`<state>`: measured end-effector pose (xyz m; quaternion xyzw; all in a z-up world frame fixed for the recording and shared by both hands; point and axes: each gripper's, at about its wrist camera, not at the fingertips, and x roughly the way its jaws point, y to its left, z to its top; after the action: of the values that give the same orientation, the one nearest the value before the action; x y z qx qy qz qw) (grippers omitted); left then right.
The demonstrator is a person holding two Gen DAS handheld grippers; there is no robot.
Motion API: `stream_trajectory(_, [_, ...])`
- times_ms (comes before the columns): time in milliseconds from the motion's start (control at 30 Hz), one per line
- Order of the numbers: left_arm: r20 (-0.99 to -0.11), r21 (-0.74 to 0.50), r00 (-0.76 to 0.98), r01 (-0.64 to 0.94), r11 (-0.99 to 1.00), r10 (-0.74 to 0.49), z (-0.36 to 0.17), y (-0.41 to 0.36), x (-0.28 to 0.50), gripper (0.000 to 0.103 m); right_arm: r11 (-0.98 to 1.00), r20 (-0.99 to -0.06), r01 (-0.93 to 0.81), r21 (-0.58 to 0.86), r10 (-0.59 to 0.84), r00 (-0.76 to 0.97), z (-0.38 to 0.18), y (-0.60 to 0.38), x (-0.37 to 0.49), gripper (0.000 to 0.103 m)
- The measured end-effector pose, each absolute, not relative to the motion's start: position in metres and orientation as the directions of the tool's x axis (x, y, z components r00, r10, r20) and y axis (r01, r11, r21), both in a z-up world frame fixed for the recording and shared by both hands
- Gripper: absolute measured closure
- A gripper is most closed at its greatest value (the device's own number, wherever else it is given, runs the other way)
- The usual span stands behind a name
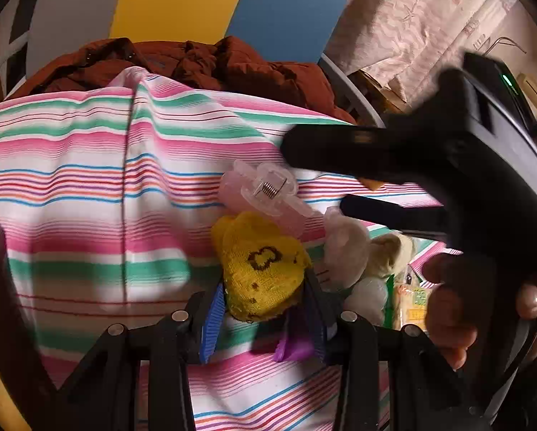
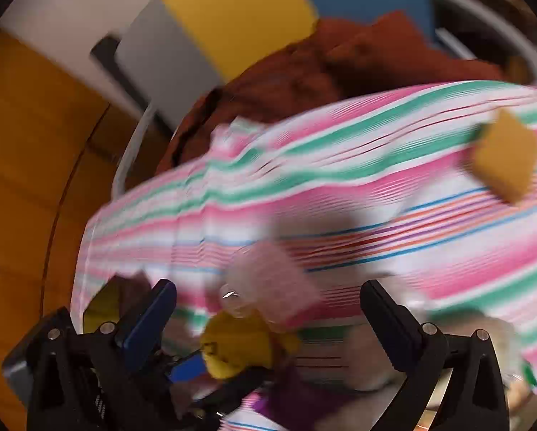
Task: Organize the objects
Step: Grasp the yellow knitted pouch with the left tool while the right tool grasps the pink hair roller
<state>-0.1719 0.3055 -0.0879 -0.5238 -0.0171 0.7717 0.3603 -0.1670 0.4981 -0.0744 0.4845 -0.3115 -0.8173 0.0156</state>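
Note:
In the left wrist view my left gripper [image 1: 265, 287] is shut on a yellow knitted toy [image 1: 263, 269] just above the striped cloth [image 1: 89, 179]. A clear pink hair claw clip [image 1: 265, 190] lies right behind it. My right gripper [image 1: 315, 177] reaches in from the right, open, its fingers either side of the clip's right end. The right wrist view is blurred. There the right gripper [image 2: 268, 319] is open, with the pink clip [image 2: 268, 280] ahead between its fingers and the yellow toy [image 2: 236, 348] below.
A pale pink plush [image 1: 344, 248], a cream plush [image 1: 390, 255] and a snack packet [image 1: 412, 298] lie right of the toy. A purple item [image 1: 293, 344] sits under the left fingers. A rust jacket [image 1: 196, 64] is piled behind. An orange block [image 2: 505, 158] lies far right.

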Motion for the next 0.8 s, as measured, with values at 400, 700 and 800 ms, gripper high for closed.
stream_trajectory(400, [-0.787, -0.394, -0.234, -0.521, -0.757, 0.571, -0.081, 0.288, -0.162, 0.066, -0.840, -0.827, -0.282, 0.463, -0.296, -0.477, -0.092, 0.481, -0.172, 0.033])
stream_trajectory(700, [-0.756, -0.401, -0.270, -0.528, -0.749, 0.596, -0.059, 0.266, -0.142, 0.069, -0.814, -0.767, -0.294, 0.501, -0.260, -0.587, -0.052, 0.487, -0.137, 0.033])
stream_trajectory(800, [-0.736, -0.414, -0.290, -0.522, -0.746, 0.612, -0.047, 0.252, -0.135, 0.069, -0.804, -0.740, -0.271, 0.529, -0.282, -0.610, -0.040, 0.481, -0.121, 0.033])
